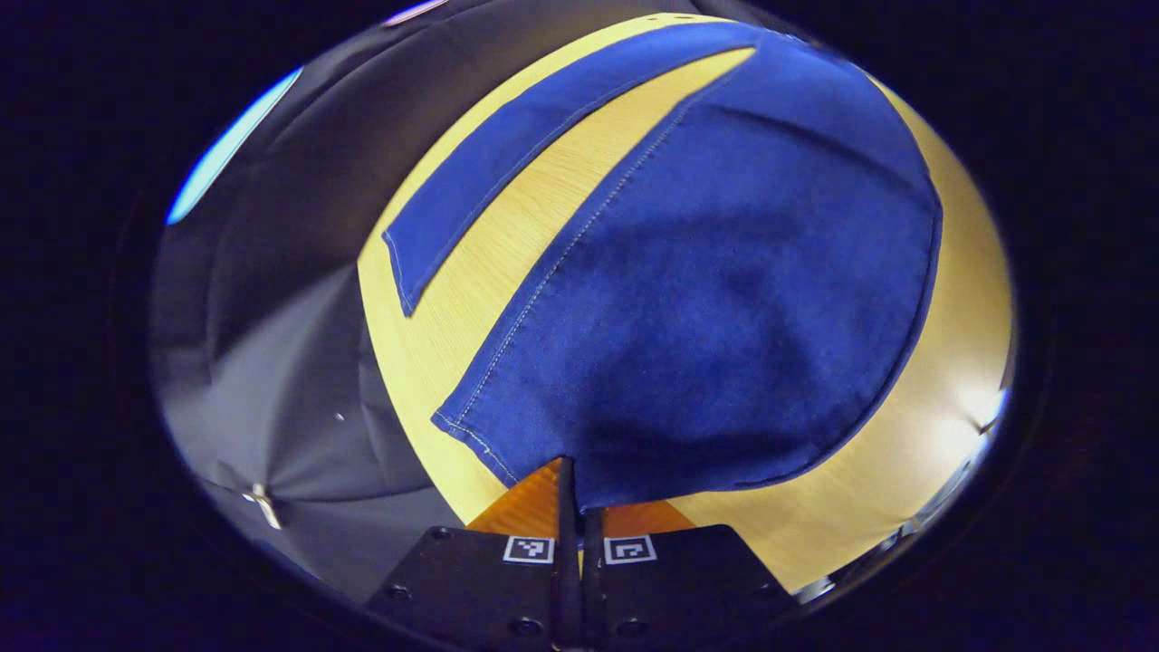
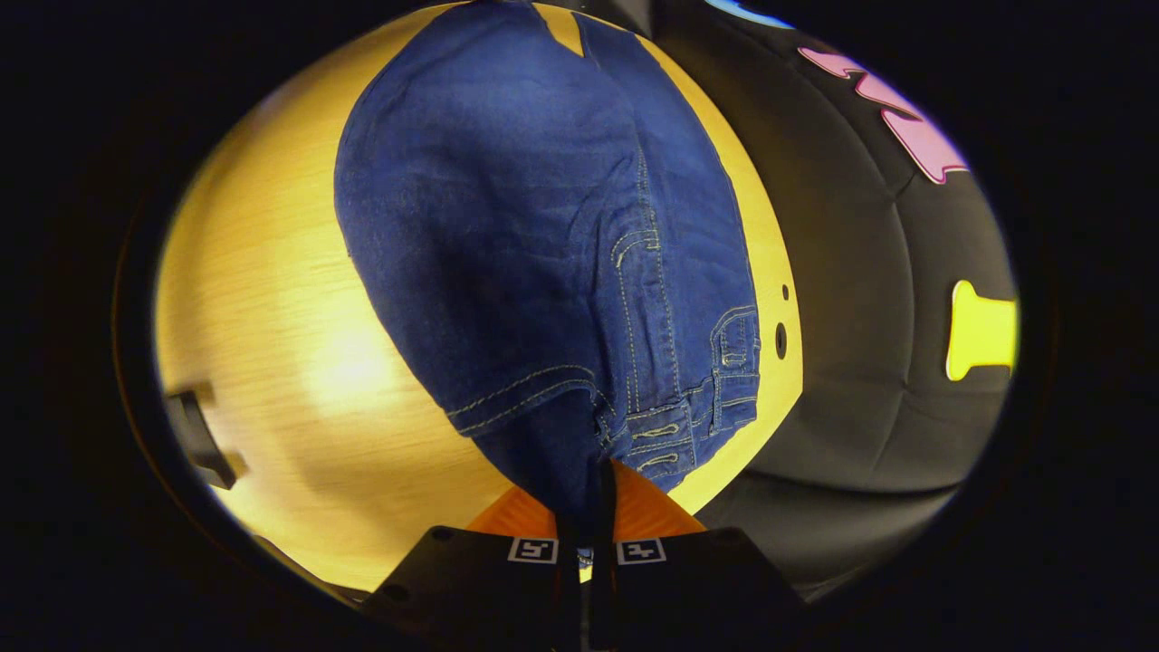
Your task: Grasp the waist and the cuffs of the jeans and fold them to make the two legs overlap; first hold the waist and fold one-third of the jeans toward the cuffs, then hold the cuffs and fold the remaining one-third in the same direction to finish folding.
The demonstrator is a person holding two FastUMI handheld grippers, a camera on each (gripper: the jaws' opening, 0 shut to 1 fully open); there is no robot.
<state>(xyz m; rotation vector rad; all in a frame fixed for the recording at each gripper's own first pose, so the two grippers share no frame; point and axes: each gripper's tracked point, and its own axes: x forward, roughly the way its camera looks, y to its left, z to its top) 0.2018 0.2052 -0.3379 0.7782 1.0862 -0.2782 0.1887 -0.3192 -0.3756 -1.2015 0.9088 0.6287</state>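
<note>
1. The jeans [image 1: 706, 299] are spread on the wooden surface [image 1: 435, 317]. In the left gripper view one leg [image 1: 543, 154] lies flat and apart from the nearer leg, with a strip of bare surface between them.

2. The left gripper [image 1: 576, 493] is seen clenched on the cuff [image 1: 543, 444] of the nearer leg, whose cloth runs between both fingers and rises slightly off the surface.

3. The right gripper [image 2: 590, 507] is seen clenched on the waist [image 2: 625, 435], beside the belt loops and pocket stitching; the denim bulges up ahead of it.

4. The step in hand is judged to be the first one: the legs are not yet overlapped, and the held cuff and waist must be carried across to the far leg.

5. The next move calls for both grippers to travel together, sideways and at equal height, so that the near leg is laid squarely on the far one without a twist.

6. No containers are to be seen, so nothing is held in any.
</note>
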